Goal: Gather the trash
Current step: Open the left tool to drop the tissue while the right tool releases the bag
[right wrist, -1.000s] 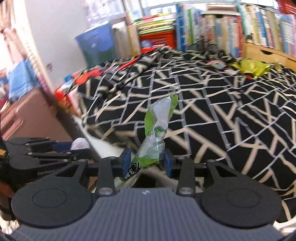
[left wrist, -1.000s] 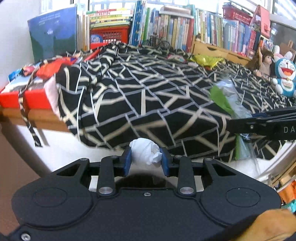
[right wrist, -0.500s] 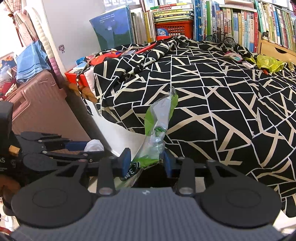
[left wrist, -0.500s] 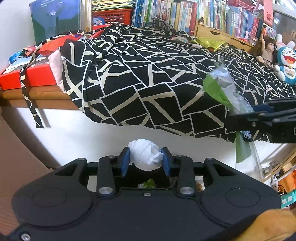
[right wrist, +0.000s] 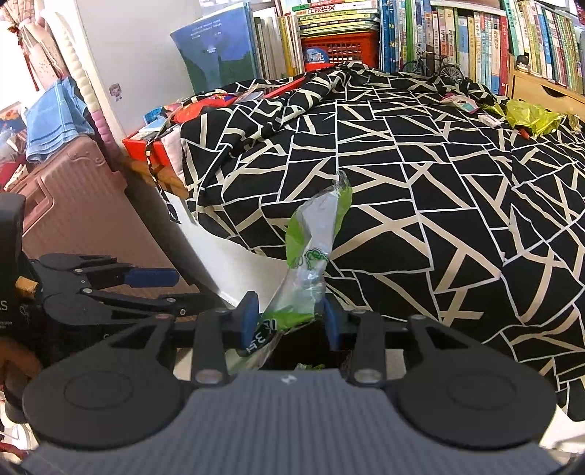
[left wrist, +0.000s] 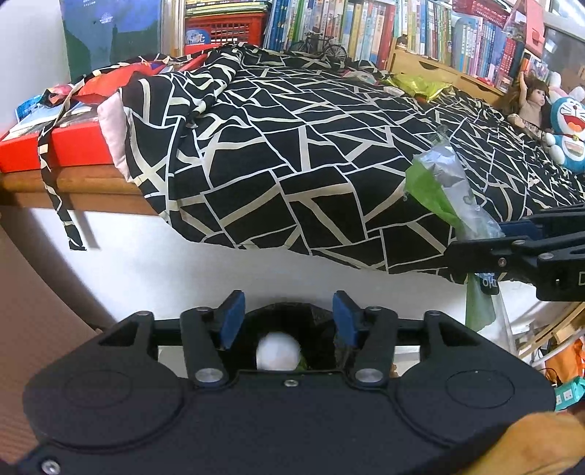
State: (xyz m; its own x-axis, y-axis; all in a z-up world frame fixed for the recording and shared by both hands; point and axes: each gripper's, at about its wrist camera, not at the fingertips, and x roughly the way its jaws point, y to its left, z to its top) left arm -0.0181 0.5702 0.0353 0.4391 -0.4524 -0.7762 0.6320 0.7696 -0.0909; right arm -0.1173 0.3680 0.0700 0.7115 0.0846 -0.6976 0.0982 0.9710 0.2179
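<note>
The tissue ball [left wrist: 278, 351] lies loose below the left gripper [left wrist: 289, 316], inside a dark bin [left wrist: 321, 321] whose opening shows between and beneath the blue pads [left wrist: 231, 318]; the left jaws are opening, the pads stand apart and touch nothing, and the white ball sits clear of both. A scrap of green shows just beside the ball in the bin. The wrapper [right wrist: 310, 263], green and clear plastic, stands upright, clenched between the jaws of the right gripper [right wrist: 289, 321], its top rising above the fingers and its printed lower end hanging below them over the dark bin mouth [right wrist: 303, 347]. In the left view the same wrapper [left wrist: 446, 190] sticks up from the right gripper [left wrist: 512, 244] at the right edge. Both grippers hover beside the edge of a bed [left wrist: 310, 153] covered with a black blanket with cream lines. More trash, a yellow-green wrapper [right wrist: 530, 117], lies at the bed's far side near a row of books [right wrist: 457, 33]. A pink suitcase [right wrist: 73, 204] stands left of the bed.
</note>
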